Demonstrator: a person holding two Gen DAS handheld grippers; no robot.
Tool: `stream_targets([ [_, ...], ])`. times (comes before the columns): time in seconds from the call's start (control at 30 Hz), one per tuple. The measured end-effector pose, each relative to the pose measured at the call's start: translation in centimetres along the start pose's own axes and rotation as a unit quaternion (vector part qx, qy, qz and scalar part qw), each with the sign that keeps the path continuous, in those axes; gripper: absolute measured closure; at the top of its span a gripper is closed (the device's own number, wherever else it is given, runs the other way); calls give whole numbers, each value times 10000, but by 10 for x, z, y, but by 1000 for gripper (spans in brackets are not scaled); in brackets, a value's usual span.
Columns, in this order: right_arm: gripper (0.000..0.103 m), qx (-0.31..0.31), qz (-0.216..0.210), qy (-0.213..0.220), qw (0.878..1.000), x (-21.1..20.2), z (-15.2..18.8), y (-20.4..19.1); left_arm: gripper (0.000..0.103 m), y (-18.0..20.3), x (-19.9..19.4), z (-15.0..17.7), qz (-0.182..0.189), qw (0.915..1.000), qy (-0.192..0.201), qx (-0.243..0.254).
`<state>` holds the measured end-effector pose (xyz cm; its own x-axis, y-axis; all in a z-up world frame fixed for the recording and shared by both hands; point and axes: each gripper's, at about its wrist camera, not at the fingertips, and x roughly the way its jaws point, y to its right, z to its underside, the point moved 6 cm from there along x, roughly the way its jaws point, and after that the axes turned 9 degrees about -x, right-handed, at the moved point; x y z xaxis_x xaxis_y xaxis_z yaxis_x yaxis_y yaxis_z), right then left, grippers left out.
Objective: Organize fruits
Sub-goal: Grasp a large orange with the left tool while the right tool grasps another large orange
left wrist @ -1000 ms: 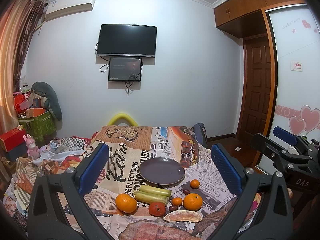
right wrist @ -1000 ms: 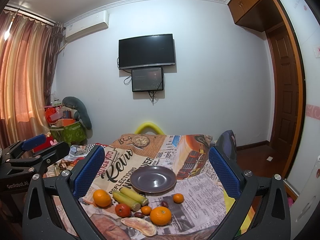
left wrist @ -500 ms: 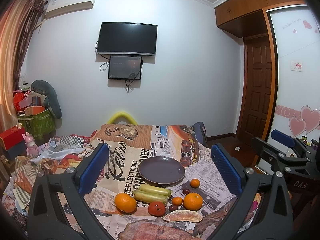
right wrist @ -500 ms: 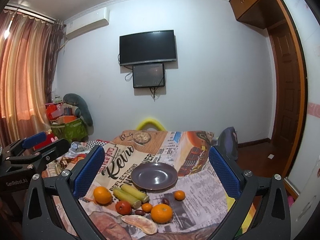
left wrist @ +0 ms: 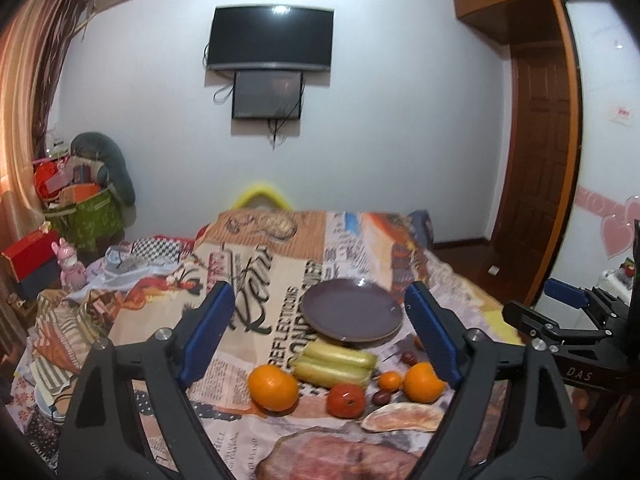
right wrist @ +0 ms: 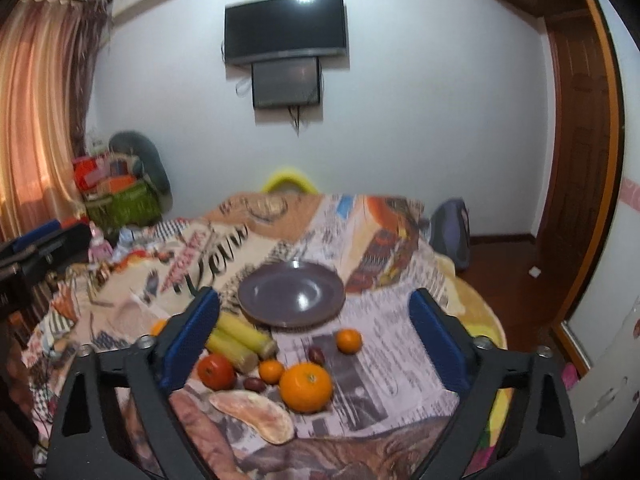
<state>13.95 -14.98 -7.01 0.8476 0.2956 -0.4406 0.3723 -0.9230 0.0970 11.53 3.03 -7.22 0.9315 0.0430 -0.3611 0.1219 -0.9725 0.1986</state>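
Observation:
An empty purple plate [left wrist: 351, 315] [right wrist: 292, 294] sits mid-table. In front of it lie two corn cobs [left wrist: 334, 364] [right wrist: 242, 340], two big oranges [left wrist: 273, 387] [right wrist: 306, 387], a tomato [left wrist: 346, 400] [right wrist: 216, 371], small tangerines [left wrist: 390, 380] [right wrist: 349, 341], dark dates [right wrist: 317, 355] and a flat pale slice [right wrist: 256, 414]. My left gripper [left wrist: 320, 340] is open and empty above the fruit. My right gripper [right wrist: 316, 344] is open and empty, also above the fruit.
A newspaper-print cloth [left wrist: 256, 280] covers the table. Clutter and boxes [left wrist: 36, 256] stand left, a dark bag [right wrist: 450, 232] at the table's far right, a wooden door [left wrist: 536, 184] beyond. The right gripper shows at the left view's right edge [left wrist: 568, 320].
Both grippers have tilted down and moved closer to the table; the fruit and plate look larger and sit higher in view. Nothing on the table has moved.

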Motion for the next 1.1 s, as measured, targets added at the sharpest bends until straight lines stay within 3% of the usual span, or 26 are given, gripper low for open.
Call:
stream_targets([
  [0.27, 23, 3, -286, -800, 9964, 44, 34, 3, 18, -42, 54, 25, -307, 9969, -719, -96],
  [0.43, 23, 214, -485, -1319, 9898, 71, 56, 4, 18, -67, 90, 54, -447, 9899, -1325, -235],
  [0.67, 23, 328, -546, -1719, 9831, 96, 78, 1, 18, -83, 120, 92, -433, 9782, -1978, -468],
  [1.1, 23, 391, -824, -2288, 9692, 126, 111, -11, 18, -89, 161, 131, -439, 9635, -2596, -492],
])
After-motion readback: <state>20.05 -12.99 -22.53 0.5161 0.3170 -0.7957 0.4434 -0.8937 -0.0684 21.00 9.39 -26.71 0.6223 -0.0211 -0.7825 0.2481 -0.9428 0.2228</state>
